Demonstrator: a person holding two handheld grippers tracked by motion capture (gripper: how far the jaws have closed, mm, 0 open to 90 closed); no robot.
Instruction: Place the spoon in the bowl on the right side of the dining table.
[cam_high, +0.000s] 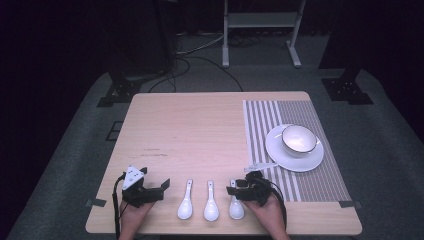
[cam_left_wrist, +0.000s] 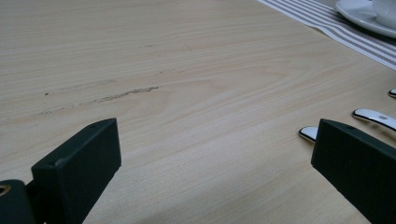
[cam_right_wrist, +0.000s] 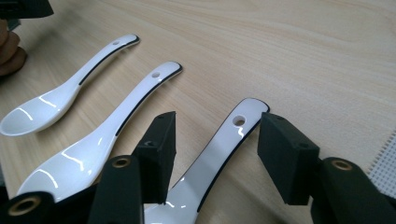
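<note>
Three white spoons lay side by side near the front edge of the wooden table (cam_high: 200, 125), bowls toward the person, handles pointing away. The right gripper (cam_right_wrist: 215, 135) was set over the rightmost spoon (cam_right_wrist: 219, 144), its two black jaws straddling the handle just below the hole at the tip. Both pads stood clear of the handle, a strip of table showing on either side, so the spoon lay between them but unpinched. The middle spoon (cam_right_wrist: 116, 126) and the left spoon (cam_right_wrist: 65, 93) lay untouched beside it, near one another but not touching.

The left gripper (cam_left_wrist: 212, 154) rested low over bare wood at the table's front left, jaws spread wide with nothing between them; past its right jaw the tips of the spoon handles peeked in.

On the far right of the table a striped placemat (cam_high: 300, 185) carried a white plate (cam_high: 280, 150) with a white bowl (cam_high: 299, 139) standing on it, well apart from the spoons. In the high view the right hand (cam_high: 267, 210) held its gripper just left of the mat's near edge
</note>
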